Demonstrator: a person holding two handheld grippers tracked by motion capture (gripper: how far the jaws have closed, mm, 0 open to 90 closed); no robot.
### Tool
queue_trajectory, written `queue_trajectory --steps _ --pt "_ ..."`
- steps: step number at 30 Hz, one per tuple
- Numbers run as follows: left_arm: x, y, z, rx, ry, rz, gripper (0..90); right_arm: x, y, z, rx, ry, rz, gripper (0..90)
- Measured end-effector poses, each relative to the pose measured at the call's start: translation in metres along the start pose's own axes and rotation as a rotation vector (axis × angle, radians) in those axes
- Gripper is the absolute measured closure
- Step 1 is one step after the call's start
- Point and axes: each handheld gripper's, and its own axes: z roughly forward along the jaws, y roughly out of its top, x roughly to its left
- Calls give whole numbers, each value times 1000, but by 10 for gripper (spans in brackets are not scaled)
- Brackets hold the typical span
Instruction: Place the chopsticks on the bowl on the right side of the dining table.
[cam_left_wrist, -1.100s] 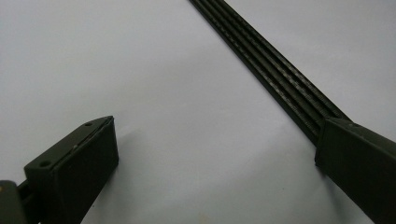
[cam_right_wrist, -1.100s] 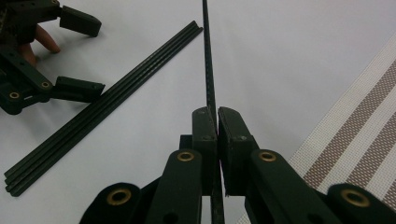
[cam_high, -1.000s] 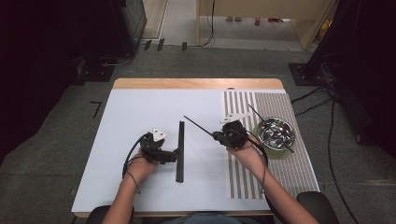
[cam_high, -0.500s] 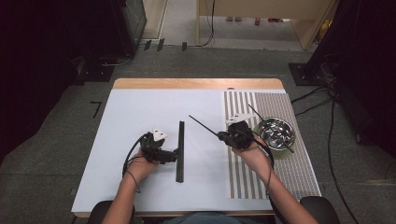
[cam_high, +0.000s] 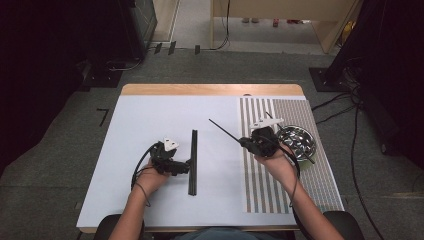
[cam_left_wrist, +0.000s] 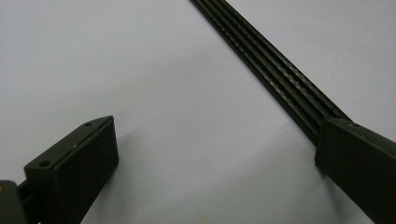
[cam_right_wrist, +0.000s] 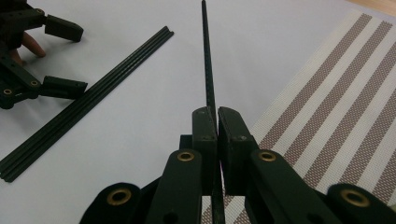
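A long black ridged strip (cam_high: 193, 160) lies flat on the white table top (cam_high: 150, 115). My left gripper (cam_high: 186, 167) sits just left of it, open, with one jaw against the strip's edge. In the left gripper view the strip (cam_left_wrist: 271, 70) runs under the right jaw and bare table lies between the left gripper's (cam_left_wrist: 219, 163) jaws. My right gripper (cam_high: 243, 142) is shut on a thin black rod (cam_high: 222, 128) that points up and to the left, above the table. In the right gripper view the rod (cam_right_wrist: 206, 56) runs straight out from the right gripper's (cam_right_wrist: 217, 123) closed jaws.
A metal bowl (cam_high: 296, 140) stands on a brown-and-white striped mat (cam_high: 270, 195) at the table's right, just behind my right hand, with a thin dark stick at its near rim. The right gripper view also shows the strip (cam_right_wrist: 93, 102) and the left gripper (cam_right_wrist: 60, 56).
My right gripper has carried the rod a little to the right and slightly up, nearer the bowl. The left gripper and the strip have stayed put.
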Motion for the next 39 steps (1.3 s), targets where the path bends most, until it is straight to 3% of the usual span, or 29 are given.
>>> queue_trajectory --steps 21,39 --pt "0 0 0 0 2 -1 0 -12 0 -9 1 -16 14 873" --pt "0 0 0 3 1 1 0 -33 -2 -21 -14 -38 53 873"
